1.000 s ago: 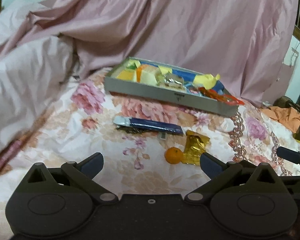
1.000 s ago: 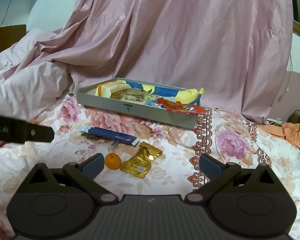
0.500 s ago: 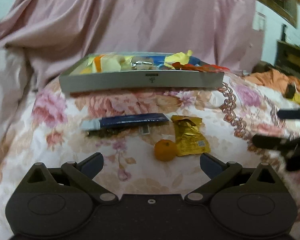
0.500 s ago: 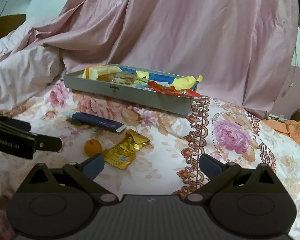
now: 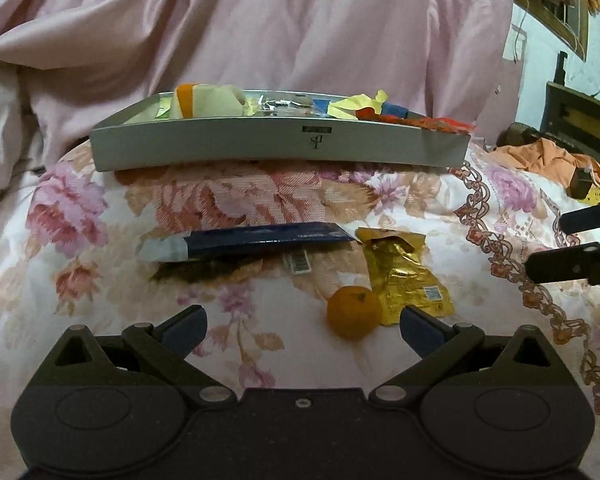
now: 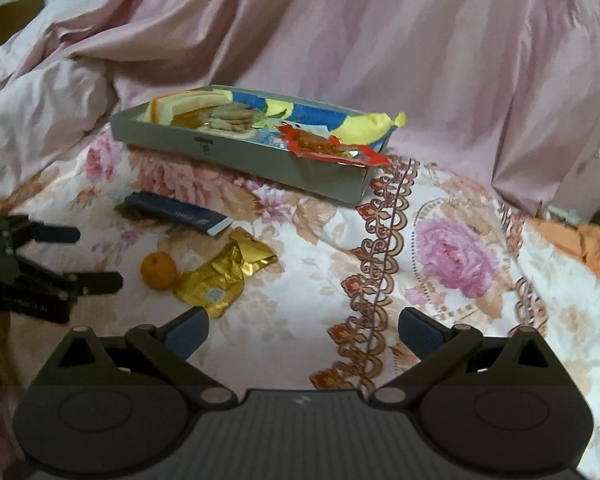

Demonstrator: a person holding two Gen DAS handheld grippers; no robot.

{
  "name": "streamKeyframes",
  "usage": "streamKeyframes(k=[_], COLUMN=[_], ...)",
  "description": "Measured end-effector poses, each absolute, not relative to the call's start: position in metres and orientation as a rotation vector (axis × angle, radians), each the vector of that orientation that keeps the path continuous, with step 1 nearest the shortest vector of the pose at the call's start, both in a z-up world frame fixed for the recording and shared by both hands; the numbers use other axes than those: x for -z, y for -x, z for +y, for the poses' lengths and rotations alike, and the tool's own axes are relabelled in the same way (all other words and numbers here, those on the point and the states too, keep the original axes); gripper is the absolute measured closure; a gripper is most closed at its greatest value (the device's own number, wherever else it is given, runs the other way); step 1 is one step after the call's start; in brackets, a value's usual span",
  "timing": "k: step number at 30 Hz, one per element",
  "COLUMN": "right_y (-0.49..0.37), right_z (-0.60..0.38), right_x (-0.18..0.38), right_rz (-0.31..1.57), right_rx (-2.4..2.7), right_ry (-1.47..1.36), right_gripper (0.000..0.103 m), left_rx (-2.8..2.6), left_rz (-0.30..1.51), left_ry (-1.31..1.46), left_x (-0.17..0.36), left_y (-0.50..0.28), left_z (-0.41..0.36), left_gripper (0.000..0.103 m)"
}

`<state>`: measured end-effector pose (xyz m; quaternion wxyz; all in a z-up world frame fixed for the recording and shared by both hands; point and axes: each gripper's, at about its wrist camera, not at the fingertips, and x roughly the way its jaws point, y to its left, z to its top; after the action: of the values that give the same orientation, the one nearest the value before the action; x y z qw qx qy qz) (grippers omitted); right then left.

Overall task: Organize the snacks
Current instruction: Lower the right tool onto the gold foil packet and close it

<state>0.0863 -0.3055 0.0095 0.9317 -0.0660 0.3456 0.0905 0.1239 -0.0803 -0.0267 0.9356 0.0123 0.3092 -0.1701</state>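
A domestic bedroom is indicated: a bed is covered by a floral bedspread [image 5: 260, 196], pink bedding [image 6: 340, 32] is heaped behind, and orange clothing [image 5: 540, 156] is left alongside.

Grey tray [image 5: 260, 148], far, filled with wrapped snacks; dark blue packet [image 5: 256, 242] lying flat, nearer; small orange [image 5: 352, 312] touching crumpled gold wrapper [image 5: 404, 276] at its right.

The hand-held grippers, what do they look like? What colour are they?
Both look alike. The left hand-held gripper and the right hand-held gripper have black bodies with round discs, angled black link arms with silver pins, and dark blue pads on the fingertips. Small pale lettering marks the left one's side.
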Motion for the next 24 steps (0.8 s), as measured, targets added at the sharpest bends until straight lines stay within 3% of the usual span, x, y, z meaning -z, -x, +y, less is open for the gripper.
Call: streamKeyframes(k=[13, 20, 24], right_y=[-0.159, -0.188, -0.2], right_z=[-0.273, -0.26, -0.25], right_x=[0.018, 0.034, 0.044], right_rz=[0.829, 0.889, 0.912], right_rx=[-0.189, -0.216, -0.218], right_ry=[-0.042, -0.108, -0.103], right_gripper=[0.001, 0.011, 0.017], left_rx=[0.461, 0.468, 0.486], left_rz=[0.644, 0.665, 0.671], left_ry=[-0.067, -0.015, -0.004], left_x=[0.038, 0.041, 0.043], left_y=[-0.132, -0.142, -0.144], left_z=[-0.083, -0.076, -0.076], left_gripper=[0.004, 0.008, 0.016])
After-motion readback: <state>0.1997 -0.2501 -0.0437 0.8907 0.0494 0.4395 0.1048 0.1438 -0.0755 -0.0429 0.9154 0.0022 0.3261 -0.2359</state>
